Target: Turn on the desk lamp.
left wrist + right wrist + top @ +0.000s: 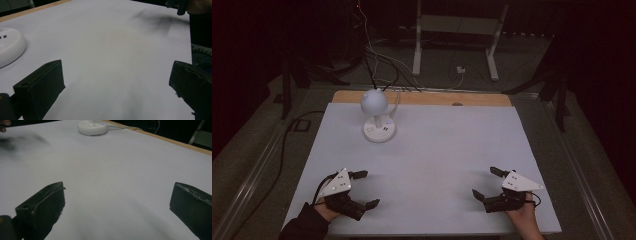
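Two grippers low in the high view, both with jaws spread wide, nothing between them: left gripper point(364, 189) at lower left, right gripper point(486, 183) at lower right, well apart on the white table point(442, 150). White lamp point(377, 116) with round base standing upper left of centre, near the far wooden edge point(482, 99).

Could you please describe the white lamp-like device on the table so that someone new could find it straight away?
Start at the white table and look to its far left part, near the wooden edge. There stands the white device: a round flat base with a short stem and a ball-shaped head, cables trailing behind it. Nothing else stands upright on the table.
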Demonstrator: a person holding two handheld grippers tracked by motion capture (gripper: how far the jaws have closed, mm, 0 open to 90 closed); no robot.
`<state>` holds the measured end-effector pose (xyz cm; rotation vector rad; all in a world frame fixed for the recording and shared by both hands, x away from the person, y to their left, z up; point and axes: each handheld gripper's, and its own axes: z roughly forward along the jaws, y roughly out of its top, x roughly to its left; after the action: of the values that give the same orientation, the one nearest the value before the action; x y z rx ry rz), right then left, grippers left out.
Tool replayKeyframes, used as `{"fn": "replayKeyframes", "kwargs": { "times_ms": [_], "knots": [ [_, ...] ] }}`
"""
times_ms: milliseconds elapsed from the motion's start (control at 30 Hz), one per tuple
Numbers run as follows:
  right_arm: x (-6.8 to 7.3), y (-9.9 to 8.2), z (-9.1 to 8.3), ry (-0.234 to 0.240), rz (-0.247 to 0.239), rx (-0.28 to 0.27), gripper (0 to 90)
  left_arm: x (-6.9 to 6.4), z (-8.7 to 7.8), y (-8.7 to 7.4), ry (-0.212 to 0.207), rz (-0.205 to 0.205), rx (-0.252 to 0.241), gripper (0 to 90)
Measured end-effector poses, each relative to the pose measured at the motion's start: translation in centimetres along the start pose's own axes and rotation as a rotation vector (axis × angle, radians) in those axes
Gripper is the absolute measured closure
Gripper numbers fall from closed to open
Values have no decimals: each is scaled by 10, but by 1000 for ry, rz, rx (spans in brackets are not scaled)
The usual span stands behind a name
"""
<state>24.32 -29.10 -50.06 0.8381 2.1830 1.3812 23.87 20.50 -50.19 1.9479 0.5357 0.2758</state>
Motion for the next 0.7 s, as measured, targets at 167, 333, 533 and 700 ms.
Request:
{"fn": "replayKeyframes", "kwargs": {
  "times_ms": [167,333,533,700],
  "knots": [
    [1,0,1,13,1,6,0,-1,2,-1,-1,11,21,3],
    [2,0,2,13,-7,16,0,-1,2,0,-2,19,20,3],
    [4,2,3,14,-19,12,0,-3,3,0,-11,24,30,3],
    [5,3,2,9,-21,8,0,-5,3,2,-13,32,26,3]
  ]
}}
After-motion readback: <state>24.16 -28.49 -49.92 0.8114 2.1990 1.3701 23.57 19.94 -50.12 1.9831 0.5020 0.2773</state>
